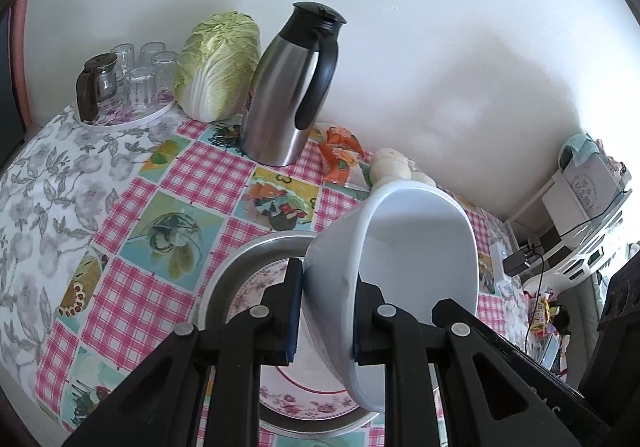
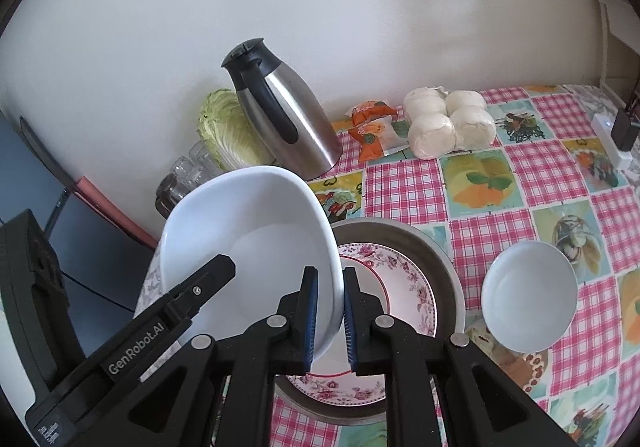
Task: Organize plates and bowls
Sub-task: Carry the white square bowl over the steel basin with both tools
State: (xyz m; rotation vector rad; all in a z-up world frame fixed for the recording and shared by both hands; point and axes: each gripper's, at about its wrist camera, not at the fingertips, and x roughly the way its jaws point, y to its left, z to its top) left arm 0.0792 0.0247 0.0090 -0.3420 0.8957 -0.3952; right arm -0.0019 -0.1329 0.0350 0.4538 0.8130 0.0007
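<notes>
**Both grippers pinching the big white bowl over the plate**

I see a large white bowl (image 2: 256,247), plain and glossy, oval rather than round, with a thick rolled rim. It sits in the lower middle of both wrist views, tilted steeply so its opening faces toward the cameras. In the right wrist view its long axis runs from the upper left down to the lower right.

My left gripper (image 1: 324,311) is closed narrow on one side of the rim, one blue pad outside the wall, the other inside. My right gripper (image 2: 330,321) grips the opposite rim the same way, its fingers clamped on the wall.

Below the bowl, a floral plate (image 2: 396,287) with pink flowers and a red ring lies flat inside a round metal pan (image 2: 432,251) on the checked tablecloth (image 2: 500,167). A small white bowl (image 2: 530,297) stands upright on the cloth at the right of that view, apart from the pan.

Behind, toward the upper part of the frame, stand a steel thermos jug (image 1: 288,99) and a cabbage (image 1: 218,67).
</notes>
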